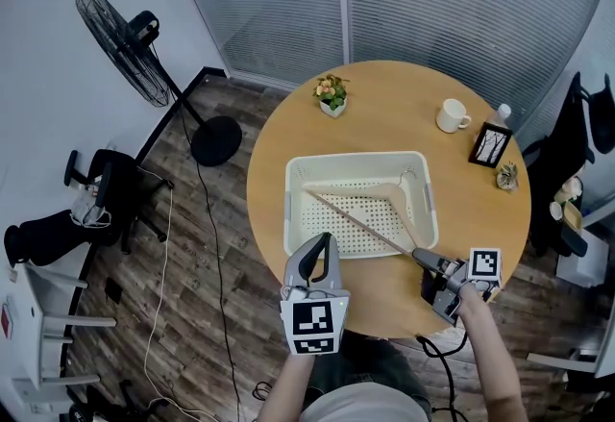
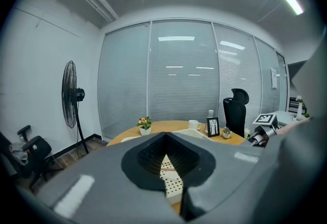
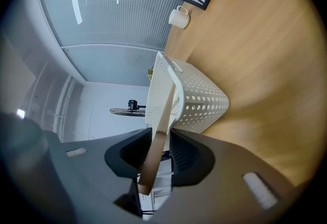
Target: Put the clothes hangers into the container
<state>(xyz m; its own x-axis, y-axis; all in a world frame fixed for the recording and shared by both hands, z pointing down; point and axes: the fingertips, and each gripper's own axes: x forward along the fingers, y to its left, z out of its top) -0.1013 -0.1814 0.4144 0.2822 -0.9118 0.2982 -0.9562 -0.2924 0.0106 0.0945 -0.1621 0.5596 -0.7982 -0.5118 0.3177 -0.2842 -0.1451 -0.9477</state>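
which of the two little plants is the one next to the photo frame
The green plant at the table's right edge, just beside the frame. The flowering plant stands alone at the far side, left of the mug.

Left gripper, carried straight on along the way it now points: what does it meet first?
Most likely the white basket: the left gripper aims slightly downward at its near wall, with nothing showing in between. Depth is unclear; it might clear the rim and strike the perforated floor instead.
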